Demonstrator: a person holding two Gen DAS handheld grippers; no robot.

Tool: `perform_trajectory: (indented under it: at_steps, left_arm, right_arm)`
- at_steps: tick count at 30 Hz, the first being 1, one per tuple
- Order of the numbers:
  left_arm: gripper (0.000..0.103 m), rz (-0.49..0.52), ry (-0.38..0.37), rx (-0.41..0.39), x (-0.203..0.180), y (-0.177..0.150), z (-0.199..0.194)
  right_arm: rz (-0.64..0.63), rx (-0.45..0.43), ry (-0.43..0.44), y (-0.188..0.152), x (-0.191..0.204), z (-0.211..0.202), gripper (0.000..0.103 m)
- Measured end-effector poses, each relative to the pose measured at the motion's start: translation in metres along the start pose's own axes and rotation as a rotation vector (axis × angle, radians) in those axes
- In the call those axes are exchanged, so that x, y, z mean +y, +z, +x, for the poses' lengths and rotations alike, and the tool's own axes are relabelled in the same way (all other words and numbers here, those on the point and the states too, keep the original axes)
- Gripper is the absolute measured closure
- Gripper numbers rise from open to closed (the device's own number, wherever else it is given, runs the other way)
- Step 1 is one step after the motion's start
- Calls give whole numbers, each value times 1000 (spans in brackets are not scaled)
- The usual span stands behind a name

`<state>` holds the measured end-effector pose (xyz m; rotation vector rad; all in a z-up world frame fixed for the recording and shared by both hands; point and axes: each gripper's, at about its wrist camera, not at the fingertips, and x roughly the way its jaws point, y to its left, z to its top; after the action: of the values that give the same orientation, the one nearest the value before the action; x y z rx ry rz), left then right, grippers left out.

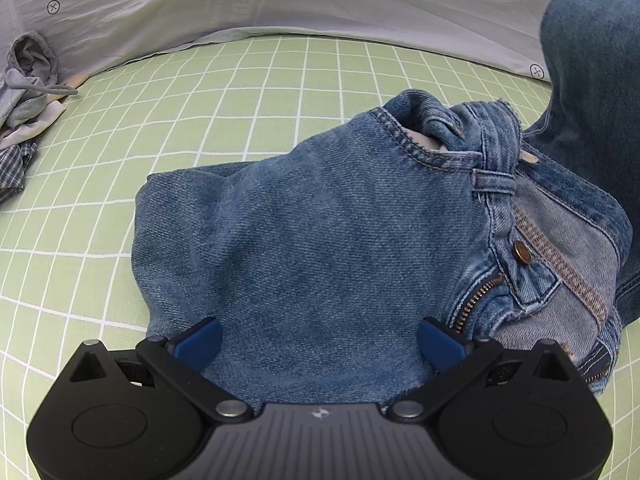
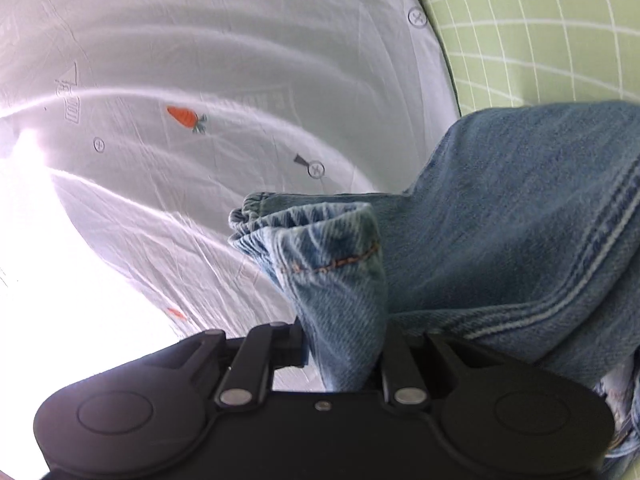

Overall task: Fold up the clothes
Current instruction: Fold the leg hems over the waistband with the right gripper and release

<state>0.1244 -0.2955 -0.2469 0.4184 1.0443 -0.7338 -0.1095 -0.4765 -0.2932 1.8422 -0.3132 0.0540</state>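
Note:
A pair of blue jeans [image 1: 320,232] lies bunched on the green checked sheet [image 1: 240,92], waistband, brass button [image 1: 521,251] and open zipper at the right. My left gripper [image 1: 320,344] is open, its blue pads spread over the denim of the seat, holding nothing. One jeans leg [image 1: 592,60] rises up at the far right. In the right wrist view my right gripper [image 2: 342,352] is shut on the hem end of the jeans leg [image 2: 332,256] and holds it lifted, with more denim [image 2: 520,220] hanging to the right.
A white quilt [image 1: 320,0] with carrot and button prints lies behind the jeans and fills the right wrist view [image 2: 180,80]. A grey hooded garment [image 1: 28,76] and a plaid cloth [image 1: 16,164] lie in a pile at the far left.

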Motion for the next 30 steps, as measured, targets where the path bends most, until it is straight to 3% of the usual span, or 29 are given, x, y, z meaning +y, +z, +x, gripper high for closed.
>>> perform_trajectory:
  at_steps: [3, 6, 12, 14, 16, 18, 20, 22, 26, 30]
  left_arm:
    - [0, 7, -5, -3, 0, -1, 0]
    - [0, 16, -17, -2, 2, 0, -1]
    - [0, 36, -35, -6, 4, -2, -1]
    - [0, 39, -40, -10, 5, -2, -1]
    - [0, 39, -42, -13, 5, -2, -1]
    - [0, 39, -41, -15, 5, -2, -1]
    - [0, 39, -42, -17, 5, -2, -1]
    - [0, 39, -45, -19, 6, -2, -1]
    - [0, 40, -57, -9, 7, -1, -2]
    - [0, 40, -70, -6, 8, -4, -8]
  right_arm:
    - [1, 82, -87, -23, -15, 17, 88]
    - [-12, 166, -255, -38, -36, 35, 88]
    - [-24, 196, -552, -53, -79, 39, 88]
    - [-45, 199, -564, -56, -73, 38, 86]
    - [-96, 213, -568, -60, -61, 41, 68]
    - [-165, 236, -555, -67, -44, 45, 36]
    - [-208, 258, -510, -75, -29, 48, 25]
    - [-225, 270, -463, -80, -17, 48, 24]
    - [-290, 270, -417, -82, 6, 49, 14]
    - [-421, 224, -525, -76, 22, 44, 3]
